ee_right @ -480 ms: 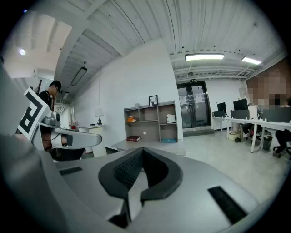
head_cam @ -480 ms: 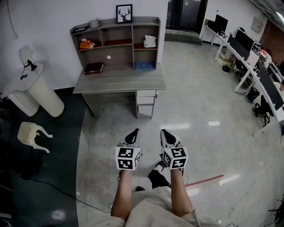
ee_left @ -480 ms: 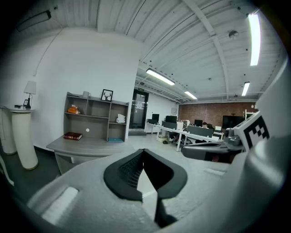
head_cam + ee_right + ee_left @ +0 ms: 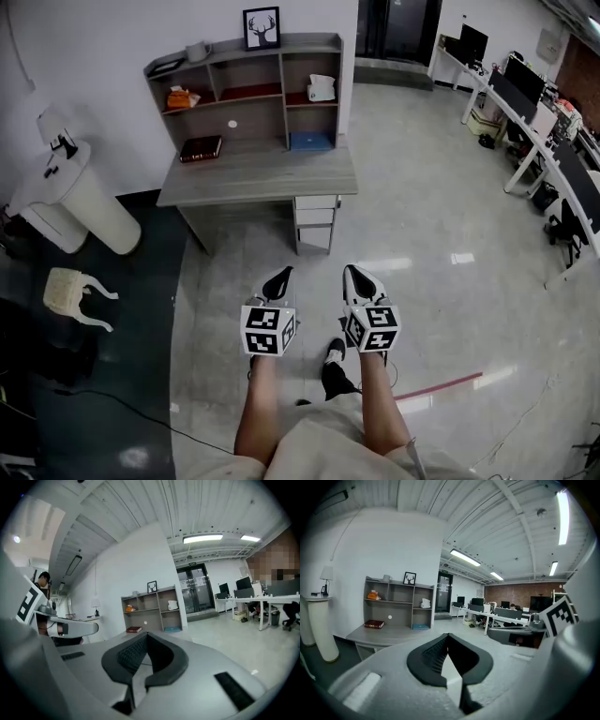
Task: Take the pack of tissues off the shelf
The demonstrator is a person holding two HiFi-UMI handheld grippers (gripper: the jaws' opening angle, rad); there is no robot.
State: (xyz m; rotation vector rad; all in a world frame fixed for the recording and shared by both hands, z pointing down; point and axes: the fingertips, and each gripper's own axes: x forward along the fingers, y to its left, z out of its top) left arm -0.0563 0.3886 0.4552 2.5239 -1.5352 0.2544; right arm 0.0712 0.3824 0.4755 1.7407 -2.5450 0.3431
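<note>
My left gripper (image 4: 280,279) and right gripper (image 4: 357,281) hang close at 12 o'clock, each with its fingers pressed together on nothing. Far off at 11 o'clock the desk (image 4: 253,173) carries the shelf (image 4: 246,52). I take the orange pack (image 4: 181,96) in its upper-left bay for the tissues, though the white item (image 4: 322,87) in the upper-right bay could be them instead. I judge the pack light, soft and crushable with a slick wrapper, so I'd pinch gently across its short sides, low on the body.

Orange item (image 4: 179,96) in grey wooden shelf unit (image 4: 281,94): too small to identify.
Row of white office desks (image 4: 531,142): cropped by head view's right edge.
</note>
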